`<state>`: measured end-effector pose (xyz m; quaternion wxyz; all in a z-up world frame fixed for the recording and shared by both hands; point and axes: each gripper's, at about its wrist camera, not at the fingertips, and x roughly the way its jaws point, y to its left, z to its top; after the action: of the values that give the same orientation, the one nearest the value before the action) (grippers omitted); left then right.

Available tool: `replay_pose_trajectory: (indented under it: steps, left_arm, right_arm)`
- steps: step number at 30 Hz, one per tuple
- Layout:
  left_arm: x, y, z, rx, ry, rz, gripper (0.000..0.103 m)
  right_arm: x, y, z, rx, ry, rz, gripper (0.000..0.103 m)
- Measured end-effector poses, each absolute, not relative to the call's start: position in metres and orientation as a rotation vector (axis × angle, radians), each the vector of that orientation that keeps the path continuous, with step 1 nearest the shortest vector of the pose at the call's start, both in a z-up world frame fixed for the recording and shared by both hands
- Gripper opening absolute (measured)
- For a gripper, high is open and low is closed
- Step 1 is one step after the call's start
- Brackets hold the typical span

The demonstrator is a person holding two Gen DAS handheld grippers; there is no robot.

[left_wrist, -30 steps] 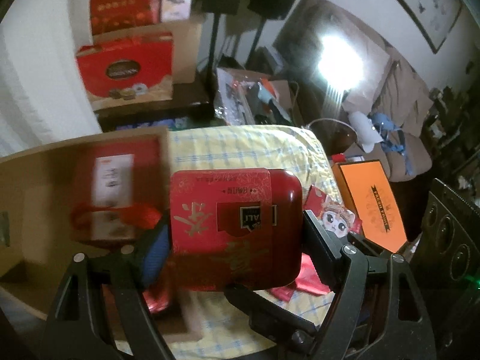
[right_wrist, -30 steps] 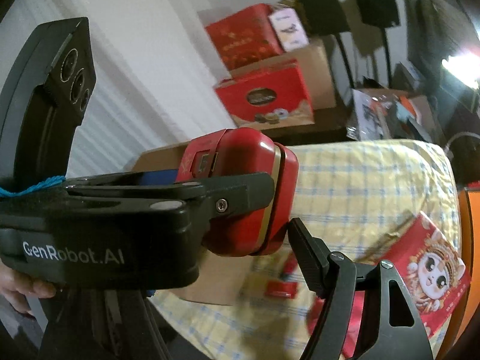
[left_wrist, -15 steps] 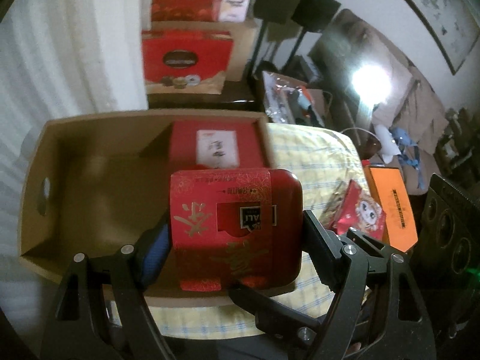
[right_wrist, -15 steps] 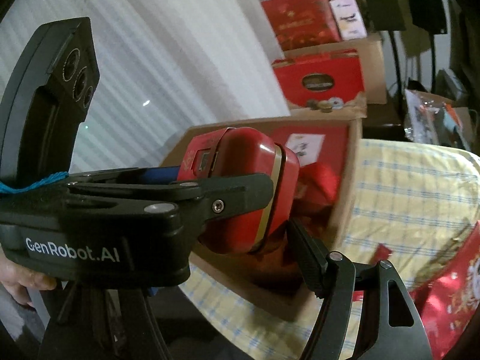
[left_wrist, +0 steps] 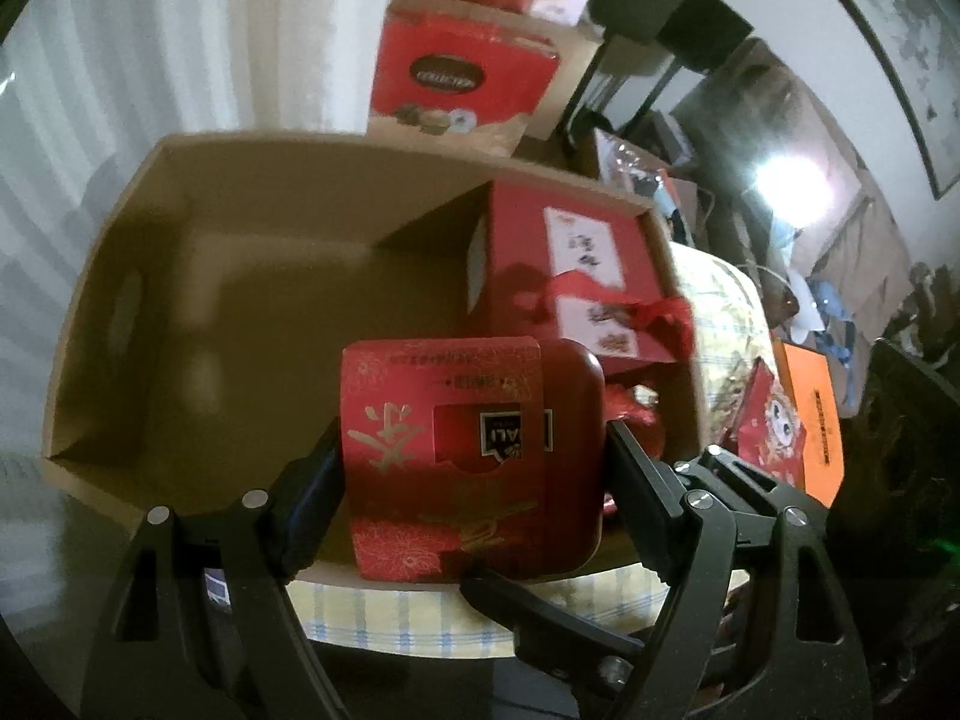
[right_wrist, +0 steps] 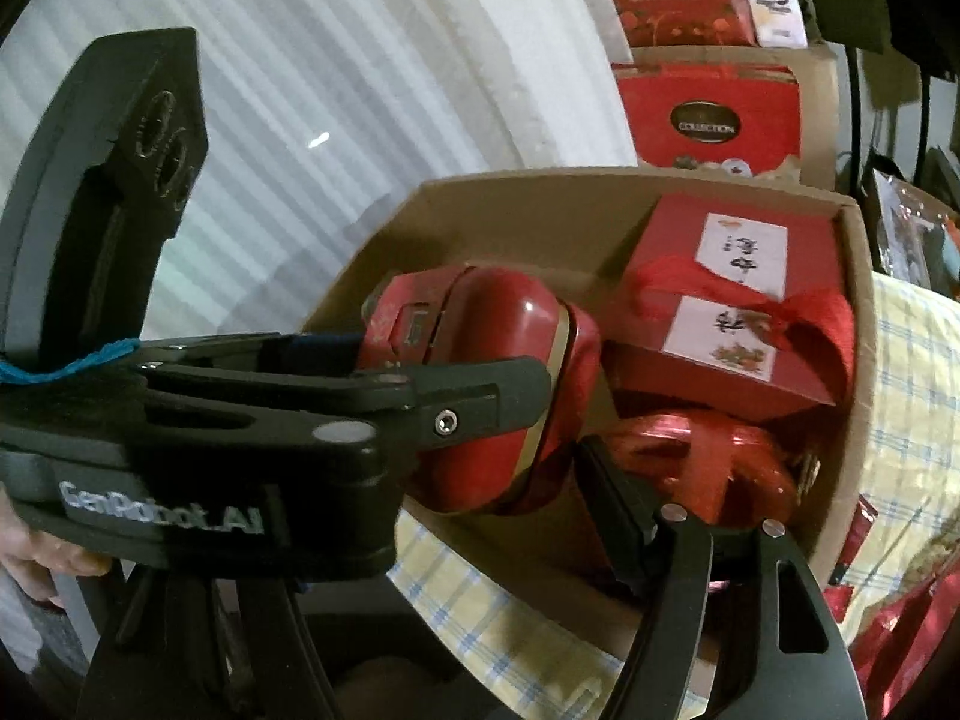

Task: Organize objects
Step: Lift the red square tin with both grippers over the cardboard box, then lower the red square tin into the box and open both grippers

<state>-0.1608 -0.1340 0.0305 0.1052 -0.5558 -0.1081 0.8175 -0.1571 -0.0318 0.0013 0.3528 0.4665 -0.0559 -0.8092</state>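
Observation:
My left gripper (left_wrist: 471, 468) is shut on a red tin (left_wrist: 462, 462) with gold lettering and holds it over the near edge of an open cardboard box (left_wrist: 180, 276). The right wrist view shows the same red tin (right_wrist: 498, 384), with the left gripper's finger clamped across it. My right gripper (right_wrist: 522, 480) is close under and beside the tin; only its right finger (right_wrist: 624, 516) shows, so I cannot tell how its jaws stand. A red gift box with white labels (left_wrist: 576, 276) and a shiny red ribbon bundle (right_wrist: 690, 456) lie in the box's right part.
The box sits on a yellow checked cloth (left_wrist: 720, 300). A red packet with a cartoon face (left_wrist: 774, 426) and an orange box (left_wrist: 810, 414) lie to the right. Red gift boxes (left_wrist: 462, 78) are stacked behind. A white ribbed wall (right_wrist: 300, 90) is on the left.
Both grippers have moved left with the red tin, from over the checked cloth to over the near edge of the cardboard box. The box interior has come into full view.

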Motion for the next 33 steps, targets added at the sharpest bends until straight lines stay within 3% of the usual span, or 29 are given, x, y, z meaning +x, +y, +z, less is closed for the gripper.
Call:
replay_pose_trajectory:
  steps: [11,24,33]
  left_arm:
    - [-0.18,-0.144,-0.011,-1.759,-0.309,2.369,0.079]
    - [-0.185,-0.121,-0.051,-1.897,-0.204,2.287,0.079]
    - [-0.18,-0.118,-0.059,-1.931,-0.228,2.22,0.08]
  right_arm:
    - [-0.144,0.003,0.011,1.204,-0.048,-2.177,0.078]
    - [-0.147,0.047,0.018,1.194,-0.115,-2.244,0.078]
    - [-0.146,0.068,0.017,1.202,-0.132,-2.278,0.079]
